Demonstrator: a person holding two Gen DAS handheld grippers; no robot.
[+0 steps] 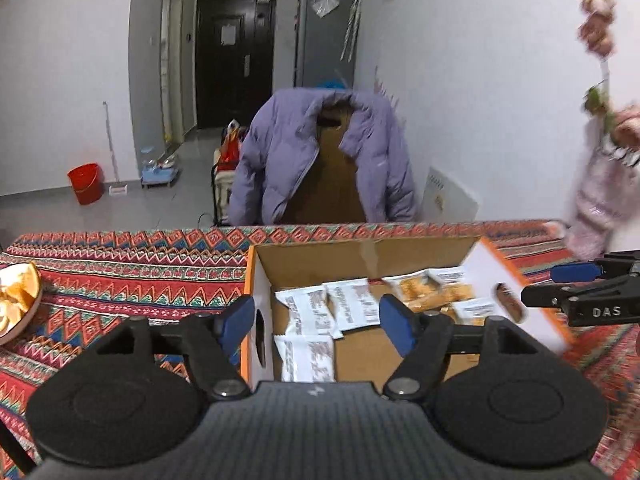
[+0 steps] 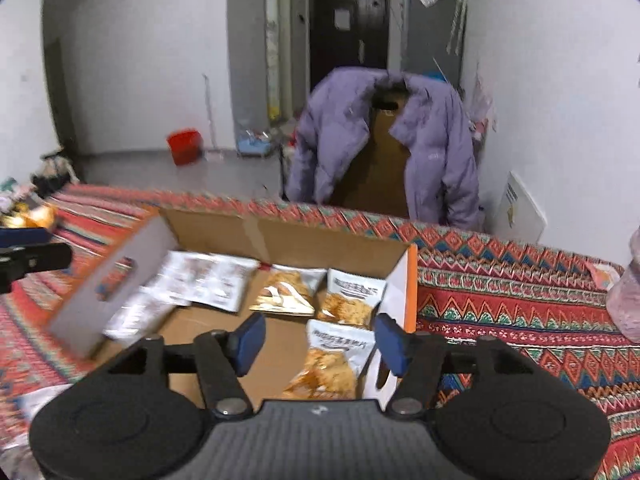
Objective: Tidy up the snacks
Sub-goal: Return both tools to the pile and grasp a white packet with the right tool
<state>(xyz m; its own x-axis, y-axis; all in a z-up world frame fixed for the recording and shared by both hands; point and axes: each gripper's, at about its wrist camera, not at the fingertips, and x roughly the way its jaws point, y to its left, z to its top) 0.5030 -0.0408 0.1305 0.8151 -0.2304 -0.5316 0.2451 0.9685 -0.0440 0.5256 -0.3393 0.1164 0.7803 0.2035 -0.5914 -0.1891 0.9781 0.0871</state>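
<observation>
Right now an open cardboard box [image 1: 360, 256] sits on the surface under a patterned cloth [image 1: 120, 264], and both grippers hang just above its near edge. Snack packets lie flat on the box floor — white-backed ones [image 1: 352, 304] toward the left wall, and ones printed with golden snacks [image 2: 286, 292] toward the right wall.

From the left wrist view, the left gripper [image 1: 318, 322] is spread wide with nothing between its blue pads; its left pad sits outside the box's left wall and its right pad over the interior. From the right wrist view, the right gripper [image 2: 320, 344] is likewise wide open and holds nothing, hovering over a packet [image 2: 334, 360] in the near right corner, its right pad at the box's right wall.

A plate [image 1: 18, 300] with pale food rests on the cloth at the far left. Behind the surface, a purple jacket [image 1: 324, 156] drapes over a chair — a red bucket [image 1: 85, 183] stands on the floor beyond.
</observation>
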